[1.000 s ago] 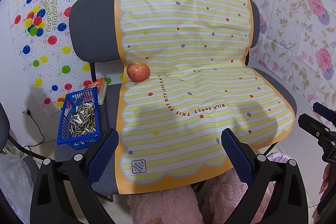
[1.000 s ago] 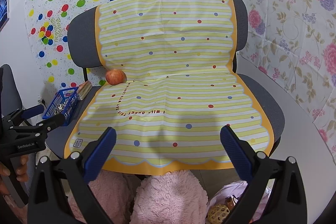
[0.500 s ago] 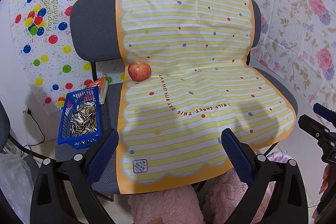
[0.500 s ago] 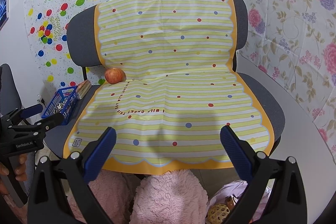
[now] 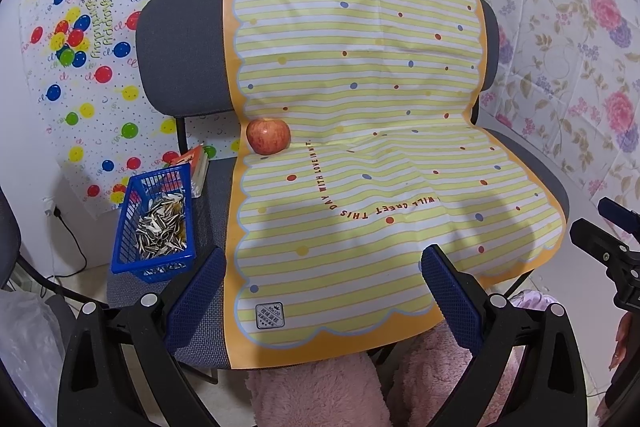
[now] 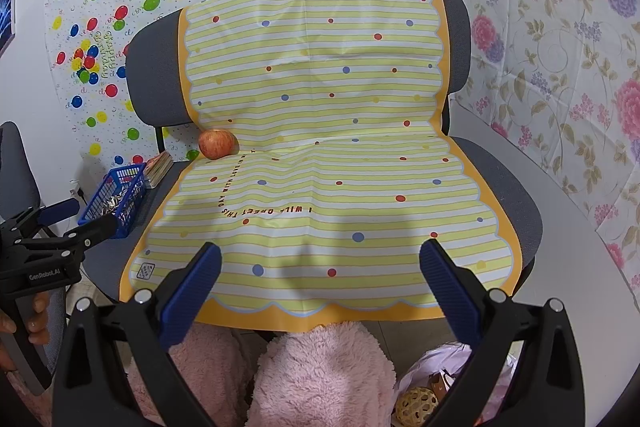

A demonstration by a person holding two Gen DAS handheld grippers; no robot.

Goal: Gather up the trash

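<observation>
Hovering wide apart, left gripper point(image 5: 322, 267) and right gripper point(image 6: 320, 263), seemingly seed-shell-filled basket point(image 5: 154, 223) far left, apple point(image 5: 268, 135) beyond.

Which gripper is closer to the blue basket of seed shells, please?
Left. The left gripper hovers just right of the blue basket; the right gripper sits farther right, over the mat's front edge.

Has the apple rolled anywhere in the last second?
No. The apple sits at the cloth's left border, in the seat crease, as before.
</observation>
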